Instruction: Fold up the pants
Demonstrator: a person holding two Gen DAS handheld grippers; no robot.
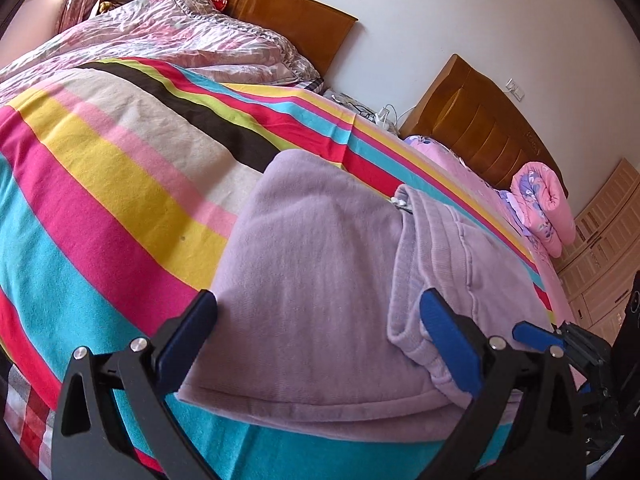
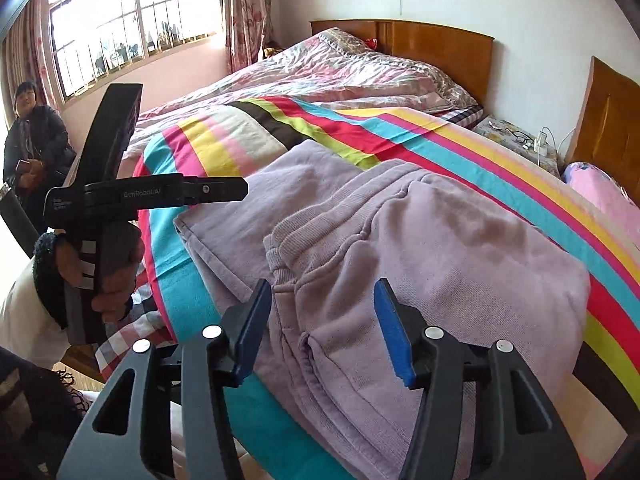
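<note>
Although the lilac pants [image 2: 400, 248] already lie folded into a compact stack on the striped blanket [image 1: 100, 184], both grippers' fingers [image 1: 188, 332] stand spread, gripping nothing; little seems left.

The pants [image 2: 400, 248] are soft matt lilac fleece, ribbed at the waistband. Under them the striped sheet [image 1: 120, 184] is flat woven cotton. At twelve o'clock, the headboard [image 2: 440, 52] is glossy varnished wood. The quilt [image 2: 320, 76] has a crinkled sheen.
</note>
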